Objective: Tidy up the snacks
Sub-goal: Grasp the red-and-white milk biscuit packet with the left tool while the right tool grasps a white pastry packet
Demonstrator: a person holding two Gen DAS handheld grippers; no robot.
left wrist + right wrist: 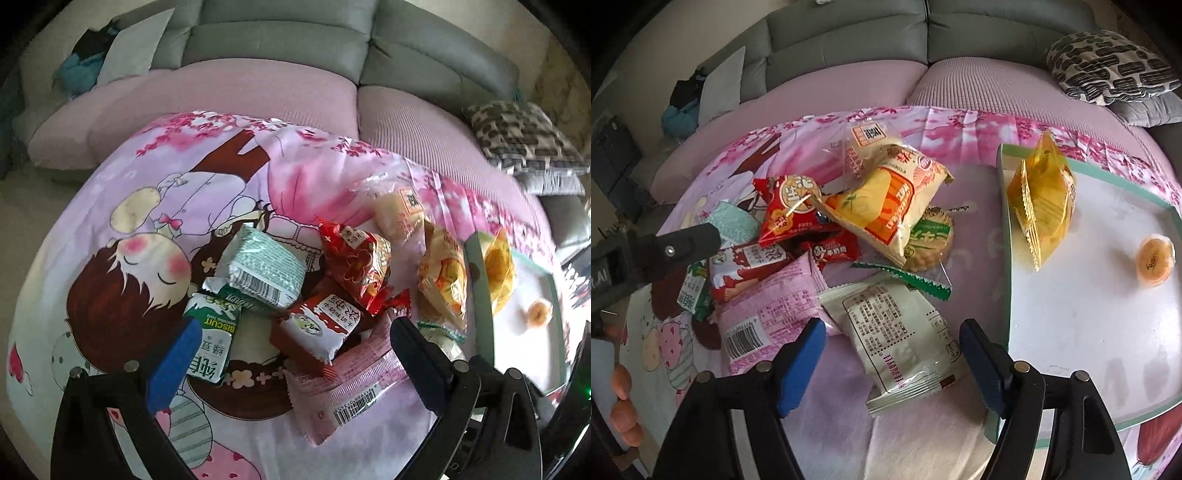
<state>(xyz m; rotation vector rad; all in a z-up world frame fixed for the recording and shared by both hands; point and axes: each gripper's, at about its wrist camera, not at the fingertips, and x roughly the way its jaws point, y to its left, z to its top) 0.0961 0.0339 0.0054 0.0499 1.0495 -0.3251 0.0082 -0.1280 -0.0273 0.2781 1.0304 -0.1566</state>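
Observation:
A pile of snack packets lies on a cartoon-print cloth. My left gripper is open, its fingers either side of a dark red and white packet, with a green biscuit packet by the left finger and a pink packet below. My right gripper is open over a white packet. A white tray holds a yellow packet and a small orange jelly cup. The left gripper also shows in the right wrist view.
A red packet, an orange-yellow packet and a round biscuit pack lie in the pile. A grey sofa with pink seat covers and a patterned cushion stands behind.

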